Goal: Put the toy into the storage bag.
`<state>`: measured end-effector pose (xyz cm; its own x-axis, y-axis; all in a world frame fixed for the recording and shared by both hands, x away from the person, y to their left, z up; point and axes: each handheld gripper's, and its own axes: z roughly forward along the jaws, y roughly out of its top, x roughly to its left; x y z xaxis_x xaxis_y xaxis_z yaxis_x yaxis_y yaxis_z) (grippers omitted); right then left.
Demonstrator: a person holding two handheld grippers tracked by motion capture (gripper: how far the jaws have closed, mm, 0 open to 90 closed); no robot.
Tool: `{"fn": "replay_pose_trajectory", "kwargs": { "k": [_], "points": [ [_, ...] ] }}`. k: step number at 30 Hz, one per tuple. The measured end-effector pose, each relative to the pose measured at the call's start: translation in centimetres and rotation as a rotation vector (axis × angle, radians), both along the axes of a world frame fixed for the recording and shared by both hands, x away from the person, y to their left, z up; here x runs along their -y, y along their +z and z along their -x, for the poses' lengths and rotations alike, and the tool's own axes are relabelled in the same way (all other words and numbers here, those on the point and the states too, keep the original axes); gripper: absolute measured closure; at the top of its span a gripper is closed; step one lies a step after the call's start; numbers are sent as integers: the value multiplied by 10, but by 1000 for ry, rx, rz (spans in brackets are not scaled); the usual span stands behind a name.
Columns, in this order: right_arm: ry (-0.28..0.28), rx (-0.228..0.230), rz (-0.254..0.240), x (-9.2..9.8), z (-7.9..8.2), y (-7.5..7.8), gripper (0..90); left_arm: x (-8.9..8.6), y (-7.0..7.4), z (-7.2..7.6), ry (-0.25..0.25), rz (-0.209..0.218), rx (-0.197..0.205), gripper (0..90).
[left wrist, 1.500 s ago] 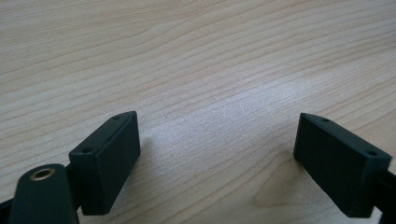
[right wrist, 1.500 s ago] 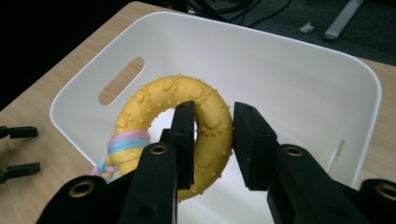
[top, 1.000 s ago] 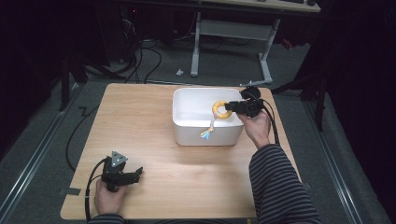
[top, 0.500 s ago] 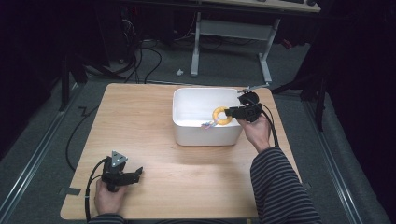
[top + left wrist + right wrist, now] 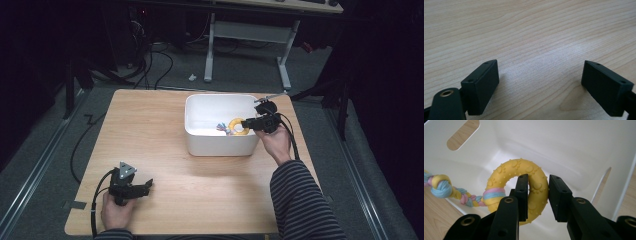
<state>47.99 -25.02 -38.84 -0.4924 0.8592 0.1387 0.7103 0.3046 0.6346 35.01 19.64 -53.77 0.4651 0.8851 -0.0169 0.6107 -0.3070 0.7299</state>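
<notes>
A yellow rubber ring toy (image 5: pixel 534 187) with paw prints and a braided pastel rope (image 5: pixel 451 191) tied to it hangs inside the white bin (image 5: pixel 220 142). My right gripper (image 5: pixel 537 195) is shut on the ring, one jaw through its hole and one outside. In the high view the ring (image 5: pixel 236 126) sits low in the bin's right part, with the right gripper (image 5: pixel 247 125) reaching over the right wall and the rope (image 5: pixel 222 129) trailing left. My left gripper (image 5: pixel 147 187) rests near the table's front left corner, open, with bare wood between its jaws (image 5: pixel 540 82).
The bin stands at the back right of the wooden table (image 5: pixel 150 130) and has slot handles (image 5: pixel 462 135) in its walls. Cables (image 5: pixel 82 145) trail off the table's left side. A desk frame (image 5: pixel 245 45) stands on the floor beyond.
My right gripper has lowered the ring and rope from above the bin's front right rim down into the bin. The left gripper has stayed put.
</notes>
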Motion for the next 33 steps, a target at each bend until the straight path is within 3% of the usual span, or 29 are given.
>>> {"fn": "replay_pose_trajectory", "kwargs": {
  "k": [11,15,22,33],
  "points": [
    [11,-16,3,0,2,0,705,0,0,0,0,1,0,149],
    [28,-24,-40,2,2,1,622,0,0,0,-1,0,0,149],
    [29,26,-41,5,9,6,566,0,0,0,-1,2,0,149],
    [10,130,-62,25,35,18,523,0,0,0,-1,2,0,149]
  ]
}}
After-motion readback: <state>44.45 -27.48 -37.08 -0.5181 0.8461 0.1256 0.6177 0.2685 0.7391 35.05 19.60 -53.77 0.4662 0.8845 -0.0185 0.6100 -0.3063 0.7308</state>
